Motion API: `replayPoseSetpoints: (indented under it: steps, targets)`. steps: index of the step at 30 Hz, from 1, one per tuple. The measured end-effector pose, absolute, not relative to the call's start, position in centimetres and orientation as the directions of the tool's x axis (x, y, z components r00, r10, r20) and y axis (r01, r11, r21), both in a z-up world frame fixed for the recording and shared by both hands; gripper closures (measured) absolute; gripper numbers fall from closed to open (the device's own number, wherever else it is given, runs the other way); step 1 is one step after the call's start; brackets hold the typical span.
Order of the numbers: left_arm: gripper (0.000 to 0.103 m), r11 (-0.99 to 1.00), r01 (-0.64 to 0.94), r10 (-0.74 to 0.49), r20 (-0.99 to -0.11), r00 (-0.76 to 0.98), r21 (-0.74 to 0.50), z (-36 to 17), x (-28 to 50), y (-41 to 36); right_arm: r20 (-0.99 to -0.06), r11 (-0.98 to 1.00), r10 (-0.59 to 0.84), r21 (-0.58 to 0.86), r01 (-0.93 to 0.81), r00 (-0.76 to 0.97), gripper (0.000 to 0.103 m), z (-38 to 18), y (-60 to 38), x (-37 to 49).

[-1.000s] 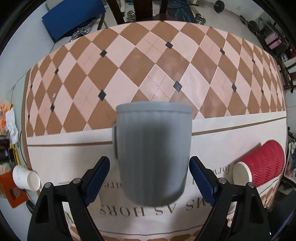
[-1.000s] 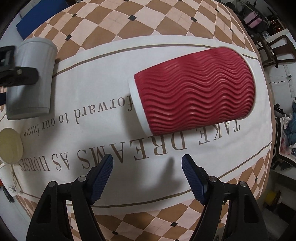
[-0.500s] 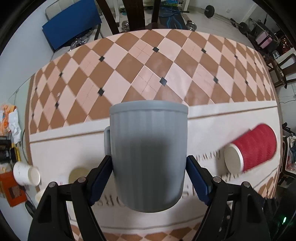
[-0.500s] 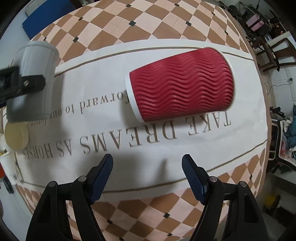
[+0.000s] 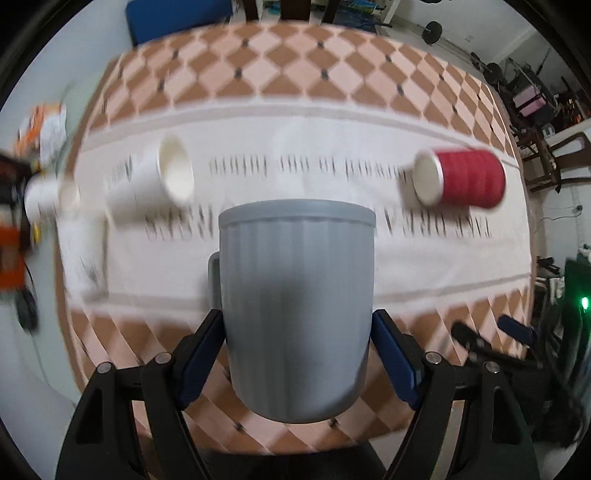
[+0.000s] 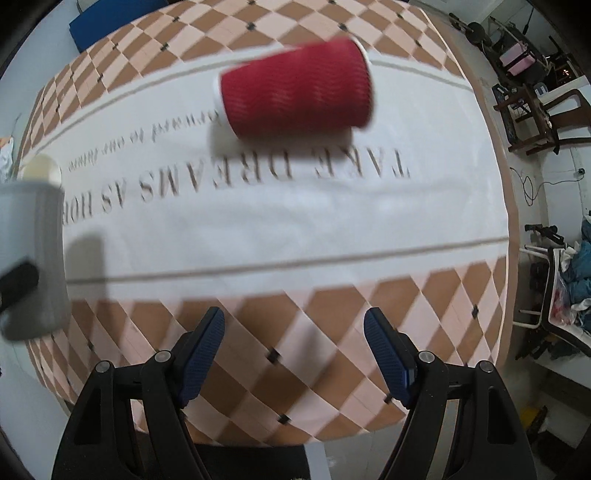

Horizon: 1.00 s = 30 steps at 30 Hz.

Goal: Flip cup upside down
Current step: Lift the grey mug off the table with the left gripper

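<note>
My left gripper [image 5: 297,354] is shut on a grey ribbed mug [image 5: 297,295], its blue pads pressed on both sides, handle at the left. The mug is held in the air above the table's near edge. The mug [image 6: 33,258] also shows at the left edge of the right wrist view. My right gripper [image 6: 293,343] is open and empty above the checkered cloth near the table's front edge. A red ribbed paper cup [image 6: 299,88] lies on its side on the white runner, beyond the right gripper; it also shows in the left wrist view [image 5: 465,177].
A white paper cup [image 5: 155,184] lies on its side on the white runner [image 5: 295,266] at the left, with more white cups [image 5: 44,195] further left. Chairs [image 6: 535,114] and clutter stand to the right of the table. A blue seat [image 5: 177,14] is behind the table.
My left gripper has lifted the grey mug and pulled back toward the table's near edge. My right gripper has also drawn back, away from the red cup.
</note>
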<state>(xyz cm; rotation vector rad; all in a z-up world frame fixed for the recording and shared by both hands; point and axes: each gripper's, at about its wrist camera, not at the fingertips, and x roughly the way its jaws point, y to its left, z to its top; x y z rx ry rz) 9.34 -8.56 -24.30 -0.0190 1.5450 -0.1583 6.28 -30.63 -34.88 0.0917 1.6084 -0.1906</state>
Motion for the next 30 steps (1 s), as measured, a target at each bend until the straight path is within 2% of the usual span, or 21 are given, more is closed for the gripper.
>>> replayPoseSetpoints:
  steps: [4, 7, 13, 19, 21, 24, 30]
  targets:
    - [0.025, 0.989, 0.042, -0.141, -0.989, -0.052, -0.143, -26.4, 5.9, -9.3, -0.995, 0.980, -0.065, -0.078, 0.183, -0.079, 0.024, -36.4, -32.2, 4.1]
    - [0.025, 0.991, 0.048, -0.118, -0.990, -0.071, -0.122, -28.2, 4.4, -10.4, -0.993, 0.977, -0.077, -0.093, 0.194, -0.089, 0.024, -37.5, -33.0, 3.2]
    - [0.024, 0.990, 0.103, -0.085, -0.991, -0.102, -0.095, -31.0, 3.5, -12.7, -0.991, 0.970, -0.093, -0.113, 0.215, -0.098, 0.024, -38.2, -34.3, 2.1]
    - [0.023, 0.989, 0.109, -0.094, -0.992, -0.080, -0.102, -31.4, 4.0, -13.7, -0.992, 0.964, -0.102, -0.116, 0.238, -0.070, 0.024, -37.8, -35.3, 1.8]
    - [0.019, 0.988, 0.094, -0.114, -0.991, -0.072, -0.120, -31.2, 4.3, -13.5, -0.997, 0.965, -0.073, -0.080, 0.252, -0.039, 0.021, -37.6, -35.7, 1.8]
    - [0.004, 0.987, 0.084, -0.131, -0.990, -0.048, -0.135, -31.0, 4.5, -13.4, -0.998, 0.967, -0.063, -0.060, 0.249, 0.002, 0.016, -37.1, -35.6, 1.9]
    - [0.003, 0.989, 0.061, -0.135, -0.991, -0.004, -0.134, -29.0, 4.4, -12.3, -0.995, 0.980, -0.072, -0.057, 0.192, 0.073, 0.015, -34.6, -33.9, 2.5]
